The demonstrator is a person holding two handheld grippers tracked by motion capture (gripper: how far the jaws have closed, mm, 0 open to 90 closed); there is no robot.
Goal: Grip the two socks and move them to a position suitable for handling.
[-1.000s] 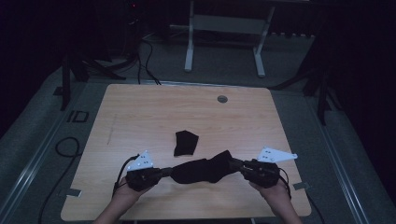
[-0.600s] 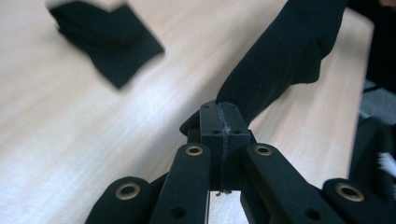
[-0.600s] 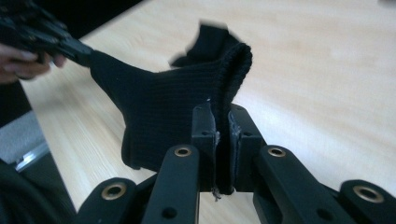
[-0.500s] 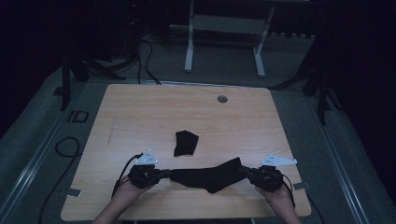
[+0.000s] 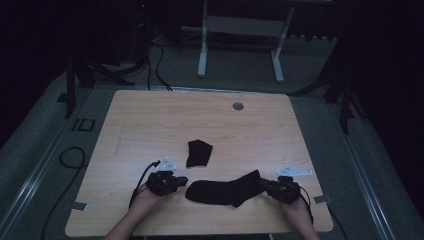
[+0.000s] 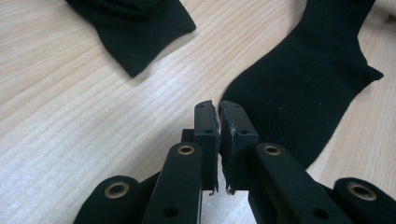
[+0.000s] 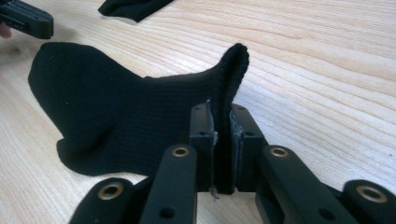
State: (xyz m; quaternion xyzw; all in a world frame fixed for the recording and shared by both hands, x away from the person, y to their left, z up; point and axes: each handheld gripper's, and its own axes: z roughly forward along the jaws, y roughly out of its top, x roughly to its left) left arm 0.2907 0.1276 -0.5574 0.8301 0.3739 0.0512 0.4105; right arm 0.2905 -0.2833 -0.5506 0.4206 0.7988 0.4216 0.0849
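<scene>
A long black sock (image 5: pixel 225 191) lies flat near the front edge of the wooden table (image 5: pixel 150 115). My left gripper (image 5: pixel 184 180) rests just left of its toe. In the left gripper view the jaws (image 6: pixel 218 105) stand almost together with nothing between them, and the sock's toe (image 6: pixel 303 93) lies just to their right. My right gripper (image 5: pixel 264 184) is at the cuff end. In the right gripper view the upright cuff (image 7: pixel 233 70) stands pinched between the jaws (image 7: pixel 222 109), which have just been opening a little. A second, folded black sock (image 5: pixel 199 152) lies behind.
A round grey grommet (image 5: pixel 238 106) sits in the table's far middle. Bare wood stretches across the back half. Cables trail off the left edge. A white desk frame (image 5: pixel 240 30) stands on the floor beyond. The other gripper (image 7: pixel 28 21) shows in the right gripper view.
Both hands sank toward the table and the stretched sock came down to lie flat. The left gripper let go of the toe end.
</scene>
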